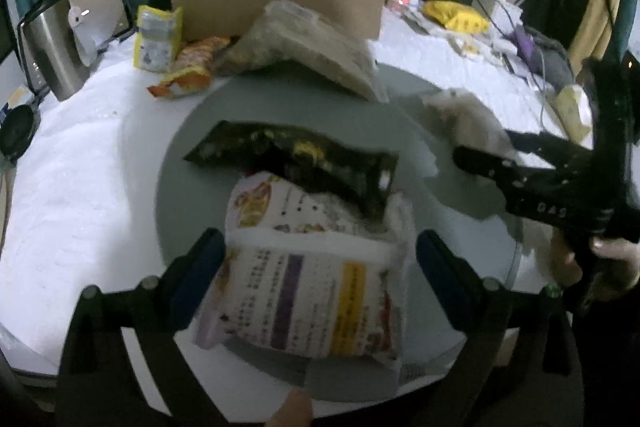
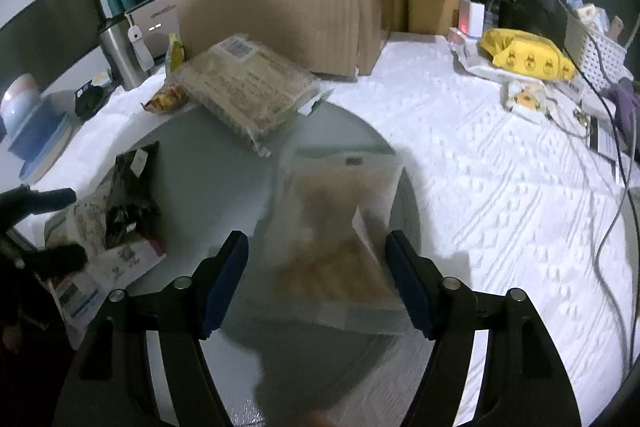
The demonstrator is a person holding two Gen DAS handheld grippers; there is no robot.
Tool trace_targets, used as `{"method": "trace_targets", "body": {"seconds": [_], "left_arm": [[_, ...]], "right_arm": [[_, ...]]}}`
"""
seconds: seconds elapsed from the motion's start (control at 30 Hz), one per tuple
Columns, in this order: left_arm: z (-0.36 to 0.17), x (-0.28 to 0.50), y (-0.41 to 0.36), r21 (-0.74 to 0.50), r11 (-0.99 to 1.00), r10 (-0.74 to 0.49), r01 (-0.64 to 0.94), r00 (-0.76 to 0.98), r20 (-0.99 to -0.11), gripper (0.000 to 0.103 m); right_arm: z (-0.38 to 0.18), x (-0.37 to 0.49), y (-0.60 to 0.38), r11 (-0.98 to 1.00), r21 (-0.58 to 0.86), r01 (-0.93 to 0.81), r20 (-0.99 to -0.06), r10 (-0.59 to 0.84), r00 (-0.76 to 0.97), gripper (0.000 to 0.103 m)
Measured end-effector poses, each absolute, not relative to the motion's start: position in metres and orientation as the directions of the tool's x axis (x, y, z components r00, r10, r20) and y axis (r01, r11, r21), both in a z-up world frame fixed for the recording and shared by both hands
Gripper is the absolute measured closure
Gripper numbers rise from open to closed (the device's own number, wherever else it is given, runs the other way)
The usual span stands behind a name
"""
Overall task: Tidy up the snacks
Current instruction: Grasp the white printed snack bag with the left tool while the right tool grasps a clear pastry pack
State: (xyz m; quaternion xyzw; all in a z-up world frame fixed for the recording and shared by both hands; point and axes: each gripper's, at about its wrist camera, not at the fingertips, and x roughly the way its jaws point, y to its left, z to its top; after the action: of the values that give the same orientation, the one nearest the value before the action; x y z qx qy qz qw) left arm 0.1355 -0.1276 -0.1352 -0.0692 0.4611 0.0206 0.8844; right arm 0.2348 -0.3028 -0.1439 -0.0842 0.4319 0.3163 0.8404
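Sorting looks barely begun: both grippers' fingers gape wide, holding nothing, the left gripper straddling a white printed snack packet, the right gripper around a clear pouch of brown snacks, other packets loose before the open brown cardboard box.

The print on the white packet is smeared by blur and cannot be read; its upper part is covered by the dark packet, and its left edge is hidden behind the left gripper's finger. Whether the pads touch it cannot be told. The clear pouch is blurred throughout, so its contents are seen only as a tan mass, and contact with the right gripper cannot be judged. The box is cut off at the top edge, its inside hidden. The hand is cropped at the right edge. Small items around the yellow bag cannot be identified.
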Motion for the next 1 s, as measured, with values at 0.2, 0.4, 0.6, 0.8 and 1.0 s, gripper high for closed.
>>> {"method": "trace_targets", "body": {"seconds": [0.2, 0.4, 0.6, 0.8, 1.0], "left_arm": [[-0.154, 0.139, -0.124, -0.082, 0.99, -0.007, -0.117, 0.532, -0.847, 0.006], [-0.157, 0.134, -0.131, -0.045, 0.996, 0.004, -0.075, 0.558, -0.83, 0.006], [-0.153, 0.134, -0.136, -0.046, 0.999, -0.026, -0.018, 0.588, -0.809, 0.03], [-0.149, 0.135, -0.136, -0.082, 0.997, -0.07, 0.007, 0.595, -0.801, 0.052], [-0.137, 0.134, -0.134, -0.113, 0.993, -0.105, 0.026, 0.611, -0.785, 0.056]], "right_arm": [[-0.143, 0.233, -0.308, 0.797, 0.143, -0.587, -0.77, 0.462, 0.44, 0.029], [-0.144, 0.229, -0.304, 0.791, 0.134, -0.597, -0.769, 0.463, 0.441, 0.031], [-0.144, 0.228, -0.303, 0.787, 0.142, -0.6, -0.763, 0.473, 0.44, 0.043], [-0.142, 0.227, -0.302, 0.787, 0.172, -0.593, -0.76, 0.489, 0.428, 0.052], [-0.136, 0.227, -0.297, 0.784, 0.172, -0.596, -0.765, 0.488, 0.421, 0.053]]}}
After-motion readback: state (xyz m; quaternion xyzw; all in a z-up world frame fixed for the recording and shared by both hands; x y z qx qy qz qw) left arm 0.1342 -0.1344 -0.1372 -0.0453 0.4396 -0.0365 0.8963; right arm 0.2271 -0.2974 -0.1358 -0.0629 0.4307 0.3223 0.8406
